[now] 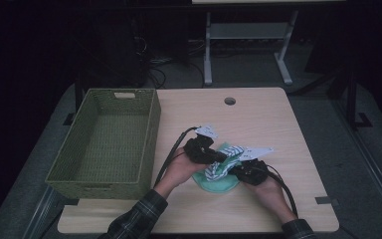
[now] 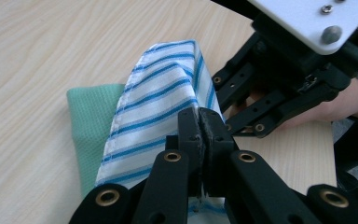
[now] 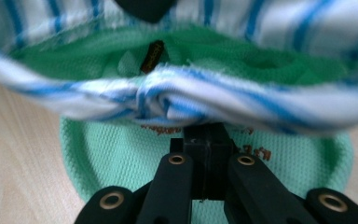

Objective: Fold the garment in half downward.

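Striped cloth (image 1: 225,160), white with blue stripes, is lifted off the surface (image 1: 258,119) in a bunched fold, held between both tools, right of centre and nearer the front edge than the back. Under it lies a green cloth (image 1: 218,183), flat on the surface, partly covered by the striped one.

Left tool (image 2: 200,123): jaws pressed together, pinching a fold of the striped cloth; the fabric rises in a ridge beyond the tips. Right tool (image 3: 205,135): jaws pressed together, pinching the hem of the striped cloth, which stretches sideways across the right gripper view with green mesh above and below it. In the high view the two tools sit close together, left hand (image 1: 179,172) and right hand (image 1: 268,191) behind them.

Green woven basket (image 1: 107,142) stands along the left edge, well apart from the cloths.
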A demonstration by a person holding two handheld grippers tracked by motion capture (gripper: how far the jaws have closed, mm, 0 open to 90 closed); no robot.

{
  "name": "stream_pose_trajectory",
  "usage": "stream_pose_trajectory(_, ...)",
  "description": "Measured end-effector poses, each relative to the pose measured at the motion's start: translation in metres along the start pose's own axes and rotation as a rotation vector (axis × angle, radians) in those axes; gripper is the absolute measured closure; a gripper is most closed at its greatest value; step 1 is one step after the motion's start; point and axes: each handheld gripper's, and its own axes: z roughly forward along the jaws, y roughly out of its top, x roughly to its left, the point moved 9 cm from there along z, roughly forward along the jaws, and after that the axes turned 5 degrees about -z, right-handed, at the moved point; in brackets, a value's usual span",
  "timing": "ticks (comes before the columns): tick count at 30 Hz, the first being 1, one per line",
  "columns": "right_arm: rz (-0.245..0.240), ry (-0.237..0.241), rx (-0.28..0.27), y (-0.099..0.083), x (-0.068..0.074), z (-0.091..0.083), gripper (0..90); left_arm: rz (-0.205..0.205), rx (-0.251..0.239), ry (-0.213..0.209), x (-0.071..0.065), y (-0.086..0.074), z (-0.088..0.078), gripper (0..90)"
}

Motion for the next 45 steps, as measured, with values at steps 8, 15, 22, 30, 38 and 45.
stream_pose_trajectory(8, -0.002, -0.034, 0.039, -0.012, -0.007, -0.01, 89.6, -0.004, 0.01, 0.001, -0.001, -0.006, 0.011, 87.5)
stream_pose_trajectory(15, 0.023, -0.112, 0.04, -0.024, -0.033, -0.033, 89.6, 0.007, 0.044, -0.01, -0.006, -0.014, 0.024, 87.6)
stream_pose_trajectory(22, 0.064, -0.152, 0.026, -0.03, -0.052, -0.047, 89.4, 0.018, 0.088, -0.006, -0.009, -0.024, 0.041, 87.5)
stream_pose_trajectory(30, 0.07, -0.156, 0.006, -0.028, -0.053, -0.05, 89.1, 0.043, 0.144, 0.03, -0.008, -0.037, 0.057, 81.8)
stream_pose_trajectory(38, 0.057, -0.135, -0.017, -0.017, -0.046, -0.054, 88.6, 0.056, 0.081, 0.043, -0.016, -0.025, 0.032, 62.5)
stream_pose_trajectory(45, 0.028, -0.105, -0.024, -0.009, -0.037, -0.046, 88.7, 0.028, 0.095, 0.048, -0.021, -0.042, 0.012, 77.5)
